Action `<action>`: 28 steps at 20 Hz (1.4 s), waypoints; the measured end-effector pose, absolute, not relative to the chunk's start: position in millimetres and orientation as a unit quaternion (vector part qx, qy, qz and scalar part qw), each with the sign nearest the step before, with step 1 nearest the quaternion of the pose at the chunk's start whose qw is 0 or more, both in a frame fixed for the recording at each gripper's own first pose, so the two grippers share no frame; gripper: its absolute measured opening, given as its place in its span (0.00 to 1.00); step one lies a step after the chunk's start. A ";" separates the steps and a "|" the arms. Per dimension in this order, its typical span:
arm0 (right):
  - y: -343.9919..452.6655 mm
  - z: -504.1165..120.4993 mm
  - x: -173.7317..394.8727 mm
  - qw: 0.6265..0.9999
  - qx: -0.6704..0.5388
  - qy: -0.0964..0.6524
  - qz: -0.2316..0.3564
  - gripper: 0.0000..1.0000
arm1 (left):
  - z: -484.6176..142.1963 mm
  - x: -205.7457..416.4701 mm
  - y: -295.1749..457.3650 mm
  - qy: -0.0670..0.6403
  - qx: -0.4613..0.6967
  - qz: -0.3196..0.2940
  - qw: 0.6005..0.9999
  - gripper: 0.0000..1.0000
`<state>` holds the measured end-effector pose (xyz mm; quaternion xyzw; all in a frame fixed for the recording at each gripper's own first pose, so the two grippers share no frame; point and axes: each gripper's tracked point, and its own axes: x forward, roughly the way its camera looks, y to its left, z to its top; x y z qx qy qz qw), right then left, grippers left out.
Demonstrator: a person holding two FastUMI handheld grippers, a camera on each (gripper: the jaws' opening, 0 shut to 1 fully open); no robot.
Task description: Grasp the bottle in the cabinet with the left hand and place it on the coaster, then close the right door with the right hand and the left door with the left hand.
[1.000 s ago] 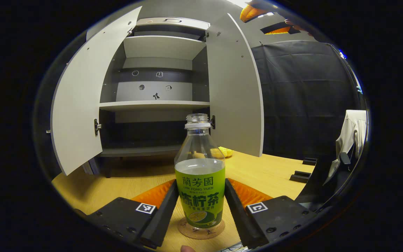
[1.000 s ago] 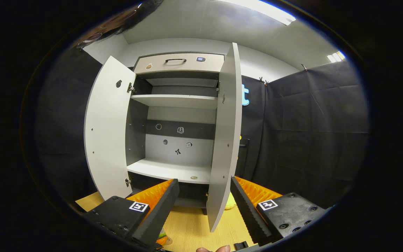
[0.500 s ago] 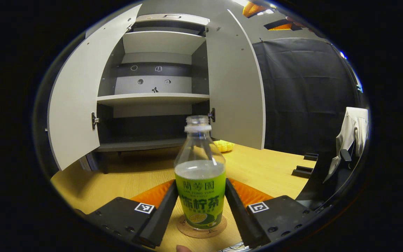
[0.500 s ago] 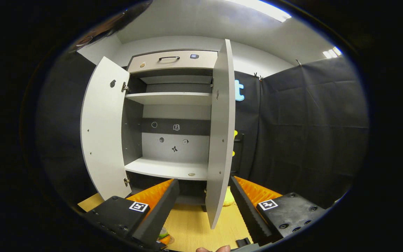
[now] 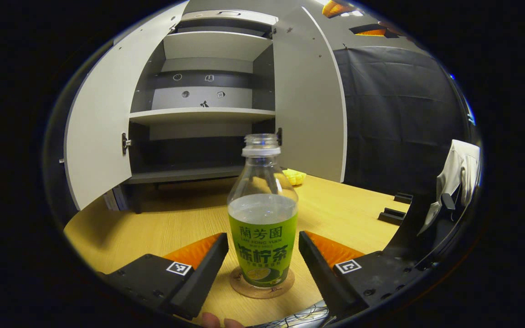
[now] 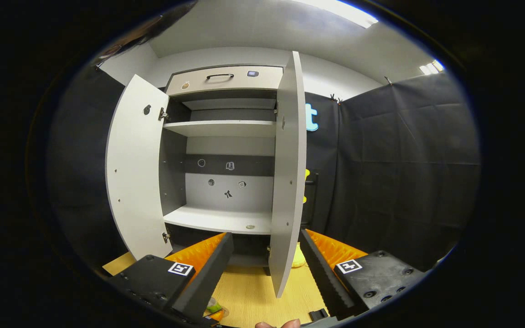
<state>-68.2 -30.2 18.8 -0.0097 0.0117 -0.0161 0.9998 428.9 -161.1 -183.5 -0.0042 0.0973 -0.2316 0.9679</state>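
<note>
Left gripper view: bottle upright on coaster, neck up, left tool open, clear of it.

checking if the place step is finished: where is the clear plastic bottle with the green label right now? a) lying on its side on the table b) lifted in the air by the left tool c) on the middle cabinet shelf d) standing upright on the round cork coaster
d: the clear plastic bottle with the green label stands upright on the round cork coaster, and the left tool is open with a gap on each side of the bottle.

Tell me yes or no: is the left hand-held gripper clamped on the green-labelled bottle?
No: the left hand-held gripper stands open, with a gap each side of the green-labelled clear plastic bottle on the round cork coaster.
</note>
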 end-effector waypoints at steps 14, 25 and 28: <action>-85.9 0.3 -42.9 0.998 -0.014 0.024 -0.049 0.98 | -65.4 382.3 -71.6 0.069 -0.029 -0.152 0.986 0.98; -169.2 -6.3 12.4 0.993 -0.002 0.037 -0.115 0.98 | 17.5 390.5 19.8 0.065 -0.026 -0.038 0.997 0.99; -174.7 -4.2 30.3 0.993 -0.004 0.039 -0.113 0.98 | 31.8 387.8 40.0 0.061 -0.022 -0.017 0.998 0.98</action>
